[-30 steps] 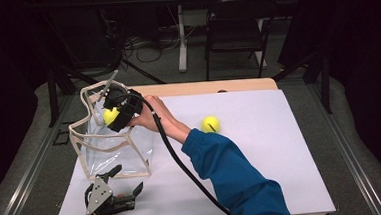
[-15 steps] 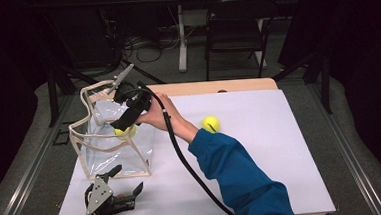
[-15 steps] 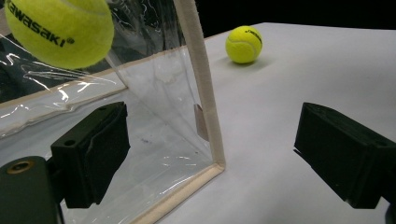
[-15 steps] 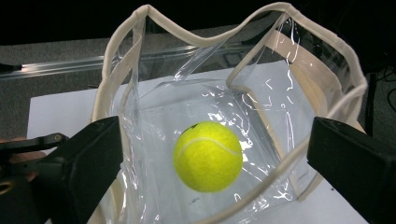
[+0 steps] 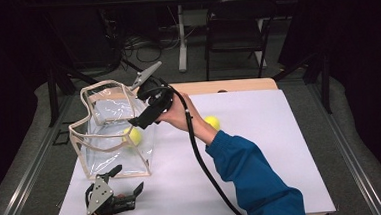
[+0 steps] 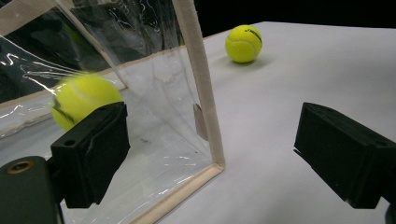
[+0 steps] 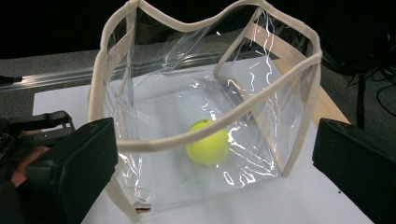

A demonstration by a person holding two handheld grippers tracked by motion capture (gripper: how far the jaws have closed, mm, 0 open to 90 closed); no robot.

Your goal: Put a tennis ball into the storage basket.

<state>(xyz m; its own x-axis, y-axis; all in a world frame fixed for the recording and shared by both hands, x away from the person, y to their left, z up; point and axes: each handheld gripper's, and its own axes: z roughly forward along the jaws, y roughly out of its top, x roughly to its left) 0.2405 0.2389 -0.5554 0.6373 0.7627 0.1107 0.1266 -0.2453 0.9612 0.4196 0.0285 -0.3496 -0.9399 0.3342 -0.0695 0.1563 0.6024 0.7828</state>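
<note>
Blue-sleeved arm outstretched, right gripper (image 5: pixel 140 121) wide open above clear bag (image 5: pixel 111 142)

No text, label or number can be read on anything here.

One ball (image 5: pixel 133 136) in bag (image 5: pixel 108 87), another (image 5: pixel 211 122) beside.

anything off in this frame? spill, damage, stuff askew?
Nothing spilled or damaged. The clear bag stands upright, though its soft rim sags and bows unevenly. One tennis ball lies inside it; the second ball sits on the white table, outside the bag.
</note>
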